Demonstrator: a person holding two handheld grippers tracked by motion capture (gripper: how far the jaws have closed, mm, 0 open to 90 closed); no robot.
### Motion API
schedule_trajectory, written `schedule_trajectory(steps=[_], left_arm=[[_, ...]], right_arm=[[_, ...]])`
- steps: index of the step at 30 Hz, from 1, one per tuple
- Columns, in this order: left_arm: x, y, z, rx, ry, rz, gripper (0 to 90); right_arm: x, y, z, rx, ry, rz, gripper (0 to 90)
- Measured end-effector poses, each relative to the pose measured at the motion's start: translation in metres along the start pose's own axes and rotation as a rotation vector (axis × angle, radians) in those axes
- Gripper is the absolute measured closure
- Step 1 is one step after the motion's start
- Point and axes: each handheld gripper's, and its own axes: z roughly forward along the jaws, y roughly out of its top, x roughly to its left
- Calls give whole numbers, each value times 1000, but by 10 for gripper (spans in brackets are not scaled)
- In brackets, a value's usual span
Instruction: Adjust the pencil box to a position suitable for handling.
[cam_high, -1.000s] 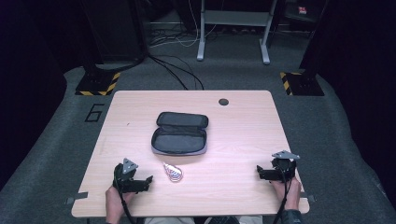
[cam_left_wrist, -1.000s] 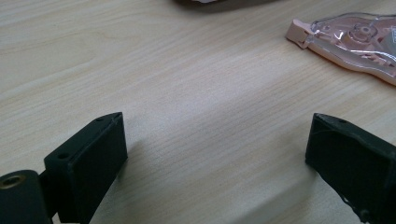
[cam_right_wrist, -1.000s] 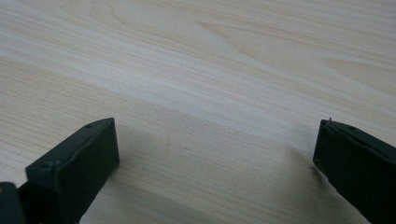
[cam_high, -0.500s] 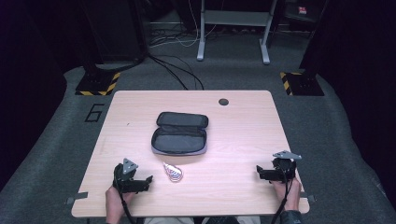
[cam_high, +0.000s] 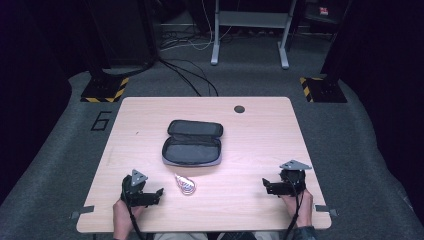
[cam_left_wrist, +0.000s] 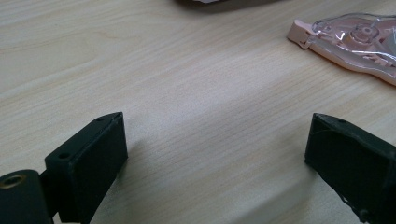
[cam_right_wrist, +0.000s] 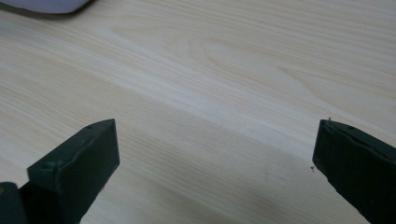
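The correction tape dispenser (cam_high: 184, 184), a pink and clear plastic shell, lies flat on the table (cam_high: 260, 135) just in front of the open pencil case (cam_high: 193, 142), on the person's side of it and apart from it. The left hand-held gripper (cam_high: 156, 192) rests beside the dispenser, to the left of it, jaws spread wide and empty; in the left gripper view the dispenser (cam_left_wrist: 355, 42) sits ahead and to one side of the jaws. The right hand-held gripper (cam_high: 266, 186) rests well to the right of the case, likewise spread and empty. The likely step is a grasp: centre the left jaws across the dispenser's narrow width, stay low, and close gently on the slippery shell.
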Motion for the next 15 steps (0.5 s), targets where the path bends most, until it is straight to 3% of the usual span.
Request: schedule_trajectory(steps=[5, 10, 15], left_arm=[[-1, 0, 1, -13, 7, -4, 57], [0, 0, 1, -11, 5, 0, 57], [0, 0, 1, -14, 7, -2, 57]], right_arm=[[12, 6, -1, -16, 26, -25, 1], [32, 14, 4, -5, 61, -67, 2], [45, 19, 6, 6, 94, -77, 3]])
